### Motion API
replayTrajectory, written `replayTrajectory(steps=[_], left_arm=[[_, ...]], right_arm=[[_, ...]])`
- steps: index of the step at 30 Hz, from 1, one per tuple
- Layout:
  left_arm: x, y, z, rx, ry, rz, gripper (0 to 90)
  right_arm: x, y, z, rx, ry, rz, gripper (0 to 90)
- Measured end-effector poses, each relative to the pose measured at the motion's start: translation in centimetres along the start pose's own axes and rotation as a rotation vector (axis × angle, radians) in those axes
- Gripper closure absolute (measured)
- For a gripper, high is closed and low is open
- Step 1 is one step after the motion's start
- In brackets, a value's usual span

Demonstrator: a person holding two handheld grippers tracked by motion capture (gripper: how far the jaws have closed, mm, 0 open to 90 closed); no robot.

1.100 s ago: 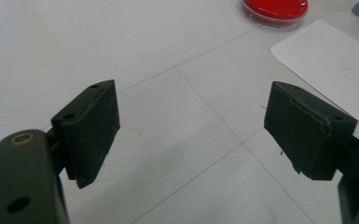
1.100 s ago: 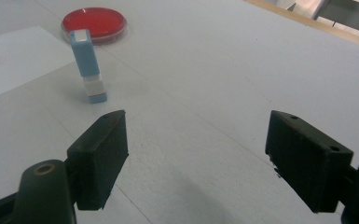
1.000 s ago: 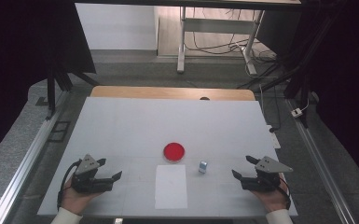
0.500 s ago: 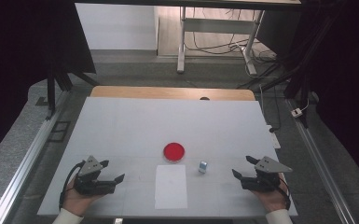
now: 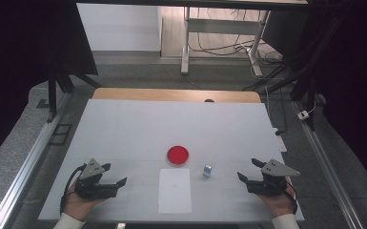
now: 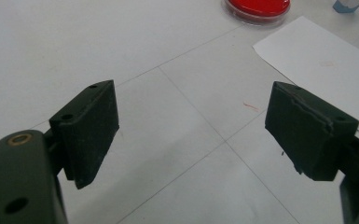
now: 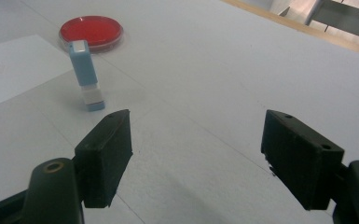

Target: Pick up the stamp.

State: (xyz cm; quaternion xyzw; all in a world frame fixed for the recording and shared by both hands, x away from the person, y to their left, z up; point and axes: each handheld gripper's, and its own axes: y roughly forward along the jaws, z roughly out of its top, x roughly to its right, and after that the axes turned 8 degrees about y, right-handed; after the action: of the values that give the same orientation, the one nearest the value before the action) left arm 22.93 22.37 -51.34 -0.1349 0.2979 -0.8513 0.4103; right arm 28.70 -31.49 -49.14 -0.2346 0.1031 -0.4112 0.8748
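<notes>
Little has shifted: both grippers, left gripper [image 5: 112,184] and right gripper [image 5: 249,172], rest gaping either side of the blue stamp [image 5: 207,170], so reaching for it comes next.

red dish [image 5: 178,155]: glossy plastic | sheet [image 5: 174,191]: matt paper | table [image 5: 124,129]: smooth, matt

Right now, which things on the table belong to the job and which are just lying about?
Job, judging by nearness to the open grippers:
red dish
small blue stamp, upright
white paper sheet

Lying about:
cables on the floor
white plug
</notes>
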Motion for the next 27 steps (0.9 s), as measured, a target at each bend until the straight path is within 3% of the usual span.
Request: replayTrajectory(steps=[27], left_arm=[[0.2, 0.1, 0.2, -0.012, -0.012, -0.003, 17.1]], right_arm=[[-2.5, 0.0, 3.2, 0.029, -0.025, 0.070, 27.2]])
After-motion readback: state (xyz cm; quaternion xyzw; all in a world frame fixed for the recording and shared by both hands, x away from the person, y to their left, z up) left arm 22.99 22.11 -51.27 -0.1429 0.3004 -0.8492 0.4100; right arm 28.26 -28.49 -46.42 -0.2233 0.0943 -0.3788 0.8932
